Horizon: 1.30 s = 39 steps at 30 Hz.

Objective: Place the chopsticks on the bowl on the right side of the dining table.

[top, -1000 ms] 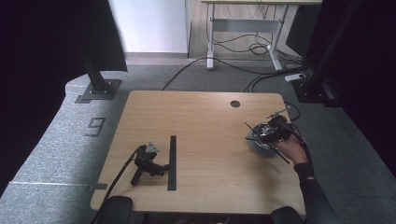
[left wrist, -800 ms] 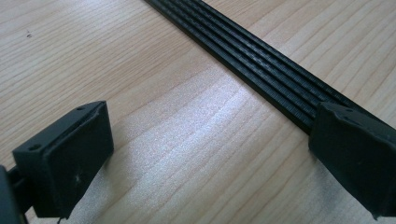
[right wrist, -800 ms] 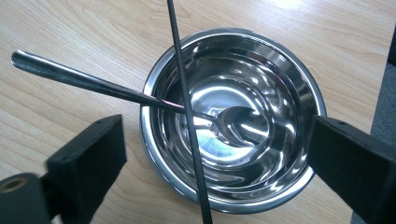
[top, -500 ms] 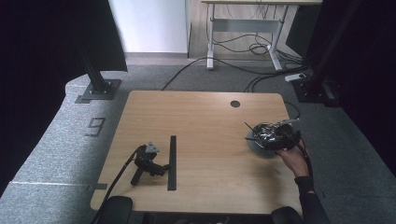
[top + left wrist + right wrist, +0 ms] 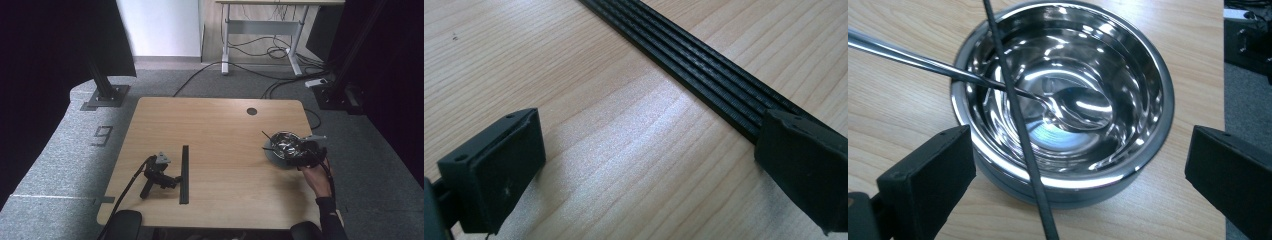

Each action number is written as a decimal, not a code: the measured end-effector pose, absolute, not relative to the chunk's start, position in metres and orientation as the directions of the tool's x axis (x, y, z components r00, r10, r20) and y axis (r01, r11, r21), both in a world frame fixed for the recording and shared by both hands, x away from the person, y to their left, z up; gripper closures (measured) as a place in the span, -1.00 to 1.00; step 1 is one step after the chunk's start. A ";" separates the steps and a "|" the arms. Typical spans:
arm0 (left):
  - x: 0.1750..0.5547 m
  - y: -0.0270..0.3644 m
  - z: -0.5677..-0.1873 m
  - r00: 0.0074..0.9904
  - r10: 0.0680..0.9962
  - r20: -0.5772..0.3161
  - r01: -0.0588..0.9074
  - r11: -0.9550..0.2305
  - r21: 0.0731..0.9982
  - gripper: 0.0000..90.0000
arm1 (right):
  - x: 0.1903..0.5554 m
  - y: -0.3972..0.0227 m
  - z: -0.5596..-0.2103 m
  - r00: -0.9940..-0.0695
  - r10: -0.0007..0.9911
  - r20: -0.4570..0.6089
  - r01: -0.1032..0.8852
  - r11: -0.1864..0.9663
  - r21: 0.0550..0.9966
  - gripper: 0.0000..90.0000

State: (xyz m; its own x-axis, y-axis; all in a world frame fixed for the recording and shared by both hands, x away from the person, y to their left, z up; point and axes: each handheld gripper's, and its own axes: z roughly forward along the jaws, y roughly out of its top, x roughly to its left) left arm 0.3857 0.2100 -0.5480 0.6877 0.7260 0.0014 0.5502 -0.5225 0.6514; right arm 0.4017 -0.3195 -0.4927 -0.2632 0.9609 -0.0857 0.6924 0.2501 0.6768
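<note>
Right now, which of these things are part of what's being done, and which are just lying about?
In use:
right gripper, jaws open
steel bowl
spoon in the bowl
thin black stick across the bowl

Lying about:
left gripper, resting on the table
black ribbed strip

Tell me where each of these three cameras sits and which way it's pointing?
High view: fixed above the person's side, looking forward and down on the table; the right hand and forearm show, with the left gripper lying by the black strip.
Left gripper view: rides the left gripper, looking low across the wood at the strip, between its own open jaws.
Right gripper view: rides the right gripper, looking down into the steel bowl with spoon and thin black rod.
Shared: the strip and the bowl each also show in the high view.
</note>
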 end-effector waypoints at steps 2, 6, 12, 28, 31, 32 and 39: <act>0.386 0.210 -0.548 0.688 0.726 0.002 0.550 -0.523 0.651 -1.00 | 0.401 -0.322 -0.495 -0.256 0.963 -0.085 0.694 0.245 0.677 -1.00; 0.386 0.210 -0.548 0.688 0.726 0.001 0.550 -0.523 0.651 -1.00 | 0.401 -0.326 -0.497 -0.246 0.963 -0.108 0.706 0.255 0.660 -1.00; 0.386 0.210 -0.548 0.688 0.726 0.001 0.551 -0.522 0.651 -1.00 | 0.404 -0.333 -0.499 -0.219 0.970 -0.101 0.722 0.231 0.653 -1.00; 0.386 0.210 -0.548 0.688 0.726 0.002 0.550 -0.523 0.651 -1.00 | 0.410 -0.360 -0.499 -0.140 0.986 -0.092 0.730 0.166 0.663 -0.96; 0.386 0.210 -0.548 0.688 0.726 0.002 0.550 -0.523 0.651 -1.00 | 0.413 -0.366 -0.500 -0.126 0.988 -0.084 0.728 0.150 0.669 -0.95; 0.386 0.210 -0.548 0.688 0.726 0.002 0.550 -0.523 0.651 -1.00 | 0.414 -0.368 -0.500 -0.120 0.989 -0.081 0.729 0.143 0.669 -0.95; 0.386 0.210 -0.548 0.688 0.726 0.002 0.550 -0.523 0.651 -1.00 | 0.422 -0.377 -0.496 -0.101 0.989 -0.105 0.735 0.145 0.662 -0.94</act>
State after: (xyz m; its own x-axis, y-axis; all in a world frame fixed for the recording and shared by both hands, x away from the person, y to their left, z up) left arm 0.3858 0.2100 -0.5480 0.6876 0.7261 0.0016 0.5504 -0.5226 0.6512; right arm 0.4219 -0.3772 -0.4964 -0.1007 0.9894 -0.1049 0.7349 0.1451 0.6624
